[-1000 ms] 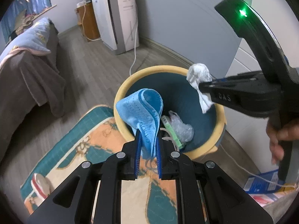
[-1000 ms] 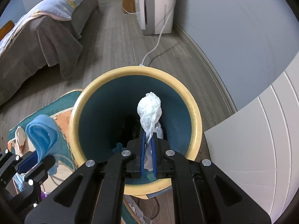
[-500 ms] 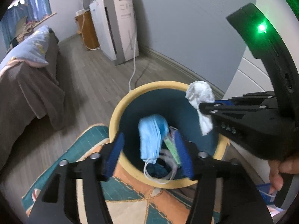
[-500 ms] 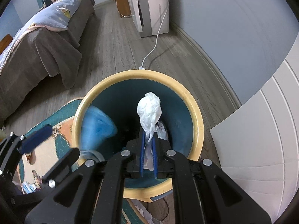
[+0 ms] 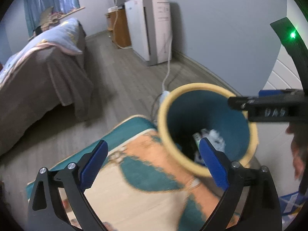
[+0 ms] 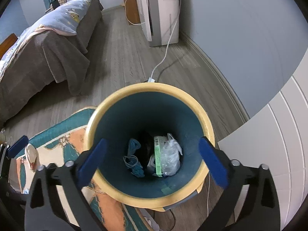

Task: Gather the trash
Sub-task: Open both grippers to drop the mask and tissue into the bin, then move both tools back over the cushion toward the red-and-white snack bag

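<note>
Opening over the yellow-rimmed teal plastic bin point(image 6: 150, 200), right tool point(image 6: 152, 159) and left tool point(image 5: 152, 163) both empty; inside it lie blue cloth mask point(image 6: 134, 159) and crinkly clear wrapper point(image 6: 170, 157), light, limp, best pinched mid-fold.

The round plastic waste bin point(image 6: 194, 100) is teal inside with a pale yellow rim. In it lie a crumpled blue face mask point(image 6: 133, 160), a clear plastic bag point(image 6: 170, 156) and a bright green strip of packaging point(image 6: 157, 157). The woven floor rug point(image 5: 134, 175) is patterned in teal, orange and cream. Each black hand-held gripper has blue pads point(image 6: 92, 157). The bed cover point(image 6: 48, 57) is brown, the floor point(image 6: 125, 53) grey wood.
</note>
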Action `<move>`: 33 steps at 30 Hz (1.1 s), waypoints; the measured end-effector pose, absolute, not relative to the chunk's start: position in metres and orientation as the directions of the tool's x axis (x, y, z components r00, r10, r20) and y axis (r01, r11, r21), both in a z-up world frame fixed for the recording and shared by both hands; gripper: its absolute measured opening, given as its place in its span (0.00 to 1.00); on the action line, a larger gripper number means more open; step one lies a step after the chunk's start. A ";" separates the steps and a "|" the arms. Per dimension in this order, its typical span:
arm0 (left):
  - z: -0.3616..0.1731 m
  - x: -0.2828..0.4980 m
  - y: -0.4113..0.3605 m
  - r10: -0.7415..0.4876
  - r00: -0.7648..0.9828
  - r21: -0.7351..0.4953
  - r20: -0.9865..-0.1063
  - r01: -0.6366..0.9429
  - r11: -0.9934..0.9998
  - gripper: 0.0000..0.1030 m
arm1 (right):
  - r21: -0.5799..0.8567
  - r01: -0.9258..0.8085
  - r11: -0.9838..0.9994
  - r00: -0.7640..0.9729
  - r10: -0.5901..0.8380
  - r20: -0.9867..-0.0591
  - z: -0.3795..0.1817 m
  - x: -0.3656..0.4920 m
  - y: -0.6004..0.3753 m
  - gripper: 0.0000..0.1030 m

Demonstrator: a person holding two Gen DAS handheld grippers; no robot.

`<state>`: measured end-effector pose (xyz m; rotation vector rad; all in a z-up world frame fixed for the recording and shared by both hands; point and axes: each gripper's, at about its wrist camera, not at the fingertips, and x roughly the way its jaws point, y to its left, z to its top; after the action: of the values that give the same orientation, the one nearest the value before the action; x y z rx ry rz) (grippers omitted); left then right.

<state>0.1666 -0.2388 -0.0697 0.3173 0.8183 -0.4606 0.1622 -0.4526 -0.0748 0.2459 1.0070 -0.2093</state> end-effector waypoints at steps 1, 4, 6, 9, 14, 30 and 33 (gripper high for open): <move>-0.069 0.167 -0.232 -0.261 0.599 0.098 -0.757 0.499 0.861 0.93 | 0.104 0.280 0.954 0.521 -0.060 -0.852 -0.073 0.163 -0.449 0.94; -0.064 0.168 -0.204 -0.239 0.608 0.095 -0.757 0.465 0.880 0.93 | 0.089 0.259 0.962 0.524 -0.062 -0.850 -0.069 0.167 -0.437 0.94; -0.060 0.170 -0.184 -0.218 0.617 0.100 -0.756 0.438 0.894 0.93 | 0.087 0.249 0.965 0.521 -0.057 -0.852 -0.068 0.169 -0.430 0.94; -0.053 0.168 -0.151 -0.195 0.630 0.100 -0.751 0.401 0.911 0.93 | 0.077 0.232 0.970 0.524 -0.058 -0.850 -0.064 0.171 -0.420 0.94; -0.043 0.157 -0.091 -0.122 0.673 0.133 -0.730 0.314 0.940 0.94 | 0.086 0.196 0.977 0.543 -0.035 -0.839 -0.054 0.173 -0.401 0.94; -0.048 0.149 0.024 0.001 0.690 0.127 -0.724 0.132 0.983 0.94 | 0.055 0.005 0.998 0.496 0.045 -0.867 -0.061 0.186 -0.276 0.94; -0.061 0.150 0.039 0.020 0.667 0.145 -0.745 0.133 0.981 0.94 | 0.050 -0.037 0.998 0.473 0.061 -0.879 -0.071 0.189 -0.244 0.94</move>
<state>0.1502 0.0388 -0.0606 0.1934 0.8401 -0.0641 0.1893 -0.2436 -0.0708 0.0248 1.0766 0.0603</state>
